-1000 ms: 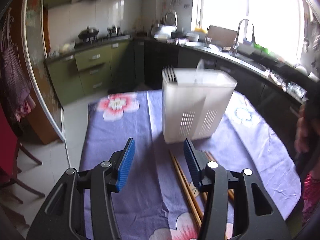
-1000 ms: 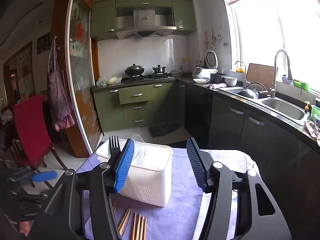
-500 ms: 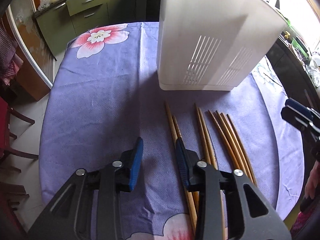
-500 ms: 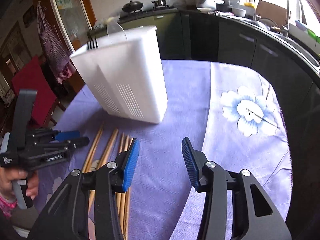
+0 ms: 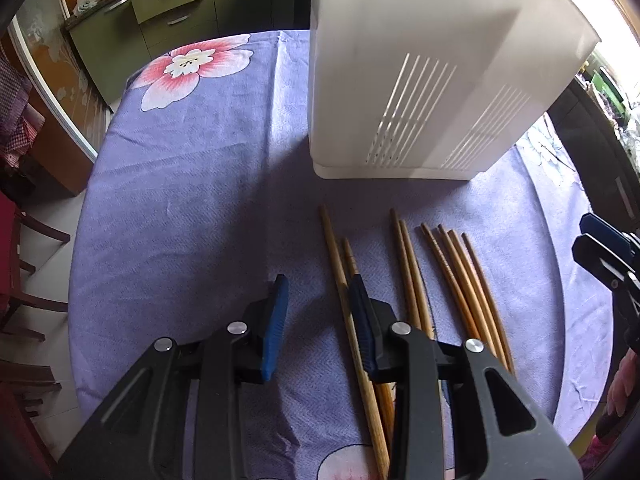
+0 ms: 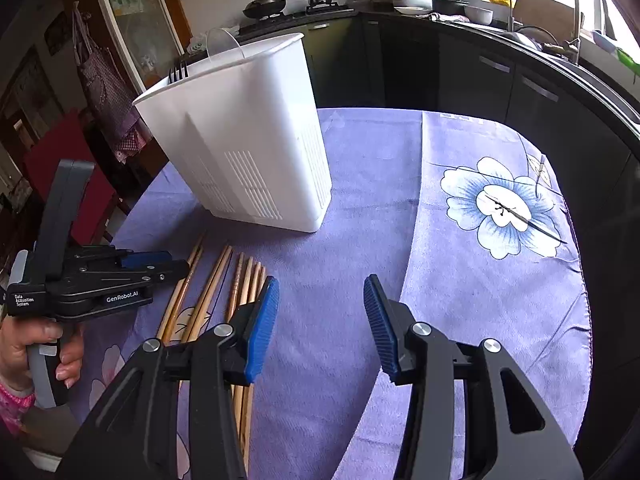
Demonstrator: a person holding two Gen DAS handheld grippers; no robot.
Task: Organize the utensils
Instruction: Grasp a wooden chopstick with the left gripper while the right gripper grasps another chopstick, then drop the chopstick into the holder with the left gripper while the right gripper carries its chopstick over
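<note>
Several wooden chopsticks (image 5: 444,276) lie side by side on the purple flowered tablecloth (image 5: 192,200), in front of a tall white utensil holder (image 5: 432,80). My left gripper (image 5: 318,292) is open and low over the cloth, its right finger beside the leftmost chopstick (image 5: 340,264). My right gripper (image 6: 318,292) is open and empty above the cloth, right of the chopsticks (image 6: 216,284). The holder (image 6: 248,144) has a fork (image 6: 178,72) and a clear spoon (image 6: 222,42) sticking out. The left gripper (image 6: 156,264) also shows in the right wrist view, over the chopsticks.
The round table's edge curves close on all sides. A red chair (image 6: 60,152) stands to the left. Kitchen counters with a sink (image 6: 560,44) and stove (image 6: 296,4) run behind the table. The right gripper's tip (image 5: 604,248) shows at the right edge of the left wrist view.
Both grippers have tilted down from looking across the kitchen to looking at the table. The left gripper has come lower and closer to the chopsticks, its jaws a little narrower.
</note>
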